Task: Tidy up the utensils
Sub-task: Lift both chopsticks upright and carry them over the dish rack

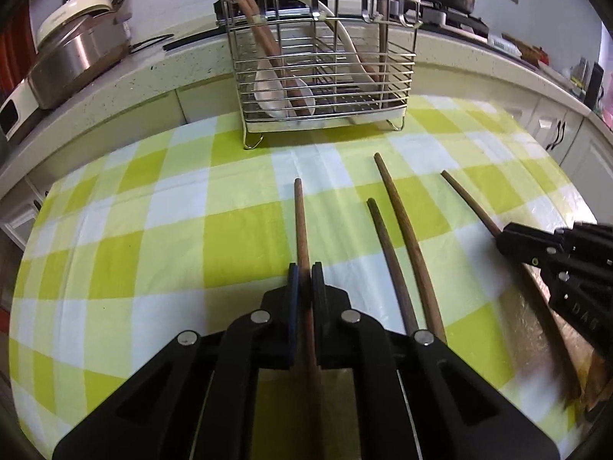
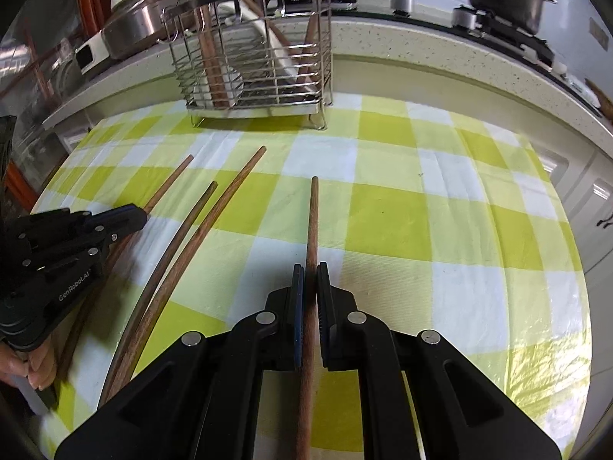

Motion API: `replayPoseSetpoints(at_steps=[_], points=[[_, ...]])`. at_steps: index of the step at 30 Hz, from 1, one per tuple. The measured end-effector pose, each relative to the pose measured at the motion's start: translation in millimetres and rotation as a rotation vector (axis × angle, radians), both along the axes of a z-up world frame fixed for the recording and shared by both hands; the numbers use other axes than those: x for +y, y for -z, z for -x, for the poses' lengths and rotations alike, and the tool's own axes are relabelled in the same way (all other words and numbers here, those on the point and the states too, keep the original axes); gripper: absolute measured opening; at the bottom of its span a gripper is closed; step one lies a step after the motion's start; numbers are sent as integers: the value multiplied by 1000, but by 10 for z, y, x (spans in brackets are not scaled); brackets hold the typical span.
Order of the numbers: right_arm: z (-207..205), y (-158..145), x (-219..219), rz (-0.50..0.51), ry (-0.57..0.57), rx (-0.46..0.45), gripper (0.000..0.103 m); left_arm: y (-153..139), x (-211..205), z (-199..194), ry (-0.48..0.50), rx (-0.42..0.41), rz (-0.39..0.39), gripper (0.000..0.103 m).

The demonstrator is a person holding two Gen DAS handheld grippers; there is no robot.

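Kitchen counters ring a table laid with a green-and-white checked cloth (image 1: 153,207), and on it lie four long wooden utensil handles side by side, pointing toward the far edge. The left gripper (image 1: 305,283) has its jaws closed on the leftmost handle (image 1: 300,222); the right gripper (image 2: 310,285) is clamped on the rightmost handle (image 2: 313,222). Two loose handles (image 1: 398,237) lie between them, close together and untouched. At the far edge stands the wire utensil rack (image 1: 325,65), already holding wooden handles and a white ladle (image 1: 345,38).

Judged from this, the step is lifting both gripped pieces for the rack. Each grip sits well back from the far tip, so the long end will likely droop or swing; lifting straight up first, clear of the two middle handles, should keep them from being dragged. Going tip-down into a free cell, one hand at a time, would avoid the grippers crowding over the rack.

Only the right wrist view shows the person's fingers (image 2: 38,368) on the left tool, and the rack's right side wall. Only the left wrist view faces the rack's front squarely, showing the white bowl-shaped piece (image 1: 283,96) at its bottom.
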State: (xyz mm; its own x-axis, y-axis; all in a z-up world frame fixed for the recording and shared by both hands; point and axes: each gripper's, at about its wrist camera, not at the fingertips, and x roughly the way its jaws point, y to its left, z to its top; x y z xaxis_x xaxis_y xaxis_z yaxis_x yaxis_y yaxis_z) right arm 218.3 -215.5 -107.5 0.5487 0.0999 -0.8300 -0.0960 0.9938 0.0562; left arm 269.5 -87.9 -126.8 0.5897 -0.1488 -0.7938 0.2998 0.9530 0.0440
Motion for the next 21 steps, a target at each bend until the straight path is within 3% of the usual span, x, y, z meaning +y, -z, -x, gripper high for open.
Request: replayPoseSetpoints(at_steps=[4,9,14,21], points=[[-80,-18,-22,-16,-20,43,10,-15,75,-69,10,34,36,7],[-105,-17,36,22,-32,49,10,-7,65,-73,4,20,21,7],[-50,-9,59,40,-15,20,8,-10,93,-23,9,18,34,6],[137,-100,-4,-61,5,-77,7,-114,264,101,-21,-28,91,6]])
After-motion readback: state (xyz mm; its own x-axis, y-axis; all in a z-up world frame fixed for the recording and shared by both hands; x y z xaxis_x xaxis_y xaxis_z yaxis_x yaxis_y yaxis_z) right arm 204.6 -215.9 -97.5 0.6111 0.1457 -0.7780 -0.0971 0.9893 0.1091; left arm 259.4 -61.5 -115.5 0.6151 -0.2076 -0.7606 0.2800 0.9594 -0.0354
